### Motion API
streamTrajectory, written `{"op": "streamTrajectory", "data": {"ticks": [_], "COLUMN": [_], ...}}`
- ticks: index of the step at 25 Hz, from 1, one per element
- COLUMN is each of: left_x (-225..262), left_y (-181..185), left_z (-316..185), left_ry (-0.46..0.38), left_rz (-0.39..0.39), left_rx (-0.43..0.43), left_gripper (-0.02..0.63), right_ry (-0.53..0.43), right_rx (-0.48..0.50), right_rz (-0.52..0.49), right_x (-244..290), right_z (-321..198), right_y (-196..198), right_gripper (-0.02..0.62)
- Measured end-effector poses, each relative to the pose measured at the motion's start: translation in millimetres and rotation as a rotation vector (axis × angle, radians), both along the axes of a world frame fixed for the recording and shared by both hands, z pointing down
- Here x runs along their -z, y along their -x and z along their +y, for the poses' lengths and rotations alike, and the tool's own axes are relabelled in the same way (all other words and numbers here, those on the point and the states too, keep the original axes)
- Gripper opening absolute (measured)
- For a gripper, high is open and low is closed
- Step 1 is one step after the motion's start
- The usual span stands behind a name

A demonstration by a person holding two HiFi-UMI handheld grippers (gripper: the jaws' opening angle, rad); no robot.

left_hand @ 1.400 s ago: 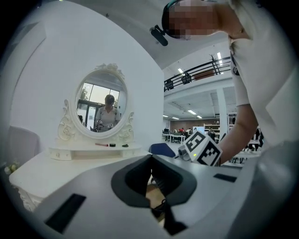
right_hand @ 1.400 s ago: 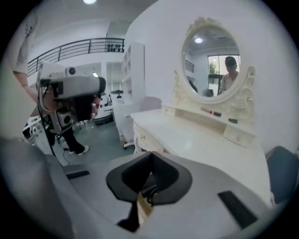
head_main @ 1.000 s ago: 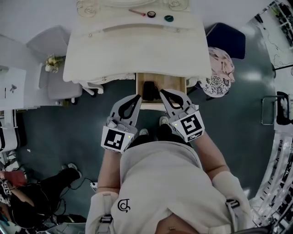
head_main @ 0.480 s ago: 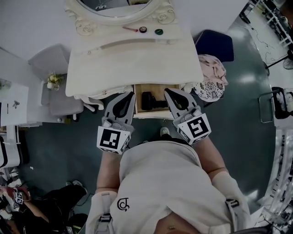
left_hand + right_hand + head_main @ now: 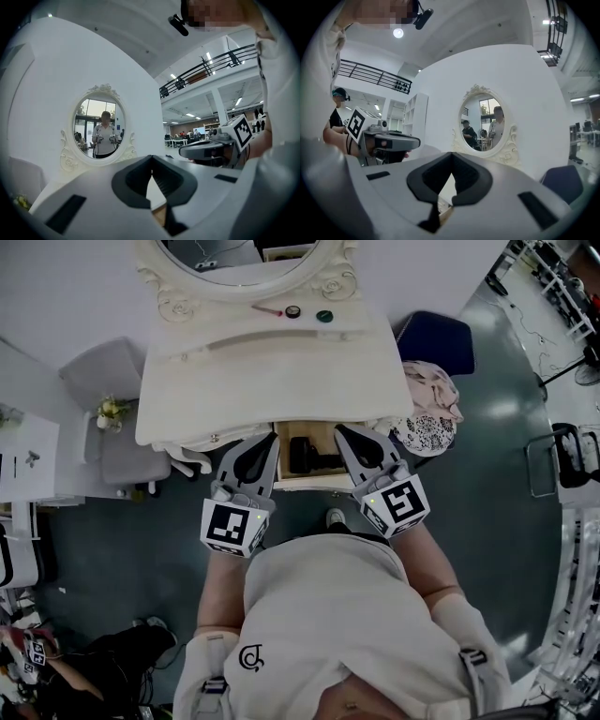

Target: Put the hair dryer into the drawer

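Note:
The black hair dryer (image 5: pixel 307 454) lies inside the open wooden drawer (image 5: pixel 284 442) under the white dressing table (image 5: pixel 272 362). My left gripper (image 5: pixel 272 436) hovers over the drawer's left edge, shut and holding nothing. My right gripper (image 5: pixel 339 428) hangs over the drawer's right side, also shut and empty. Both point level at the table. In the left gripper view the jaws (image 5: pixel 151 158) meet at their tips, and the right gripper (image 5: pixel 206 149) shows beside them. In the right gripper view the jaws (image 5: pixel 451 154) are closed, with the left gripper (image 5: pixel 393 140) at the left.
An oval mirror (image 5: pixel 239 259) stands at the table's back, with a red stick (image 5: pixel 267 310) and two small round pots (image 5: pixel 293 312) before it. A grey stool (image 5: pixel 117 442) sits at the left. A dark blue chair (image 5: pixel 441 338) with pink cloth (image 5: pixel 427 409) is at the right.
Both grippers have risen from beside the drawer and now sit higher, in front of the table's edge. The hair dryer stays in the open drawer. Both grippers stay shut.

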State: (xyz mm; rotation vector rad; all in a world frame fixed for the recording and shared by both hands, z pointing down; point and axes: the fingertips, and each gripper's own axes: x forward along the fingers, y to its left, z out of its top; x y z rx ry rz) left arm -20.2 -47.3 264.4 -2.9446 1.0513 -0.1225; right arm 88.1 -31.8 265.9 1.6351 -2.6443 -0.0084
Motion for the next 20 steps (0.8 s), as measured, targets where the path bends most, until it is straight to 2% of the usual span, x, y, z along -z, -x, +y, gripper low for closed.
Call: {"op": "streamTrajectory", "data": {"ticks": [10,14,20], "left_x": [-0.7,-2.9,-2.6], "left_y": [6.1,5.3,0.7], "left_z": [-6.6,-6.9,-6.2], "left_ry": [0.005,0.009,0.009], "left_rz": [-0.01,-0.009,0.001], "left_rx": [0.021,0.02,0.003], "left_gripper": [0.014,0.014,0.012], "right_ry": [-0.005,0.006,-0.006], "right_rx": [-0.045,-0.044,-0.039], "right_rz": [0.016,-0.002,0.023], "right_x": [-5.4,-8.8,-5.9], "right_z": [-8.1,-8.5,-8.7], "right_y": [-6.2,-7.6,-5.1], "right_gripper": [0.005,0.005,0.005]}}
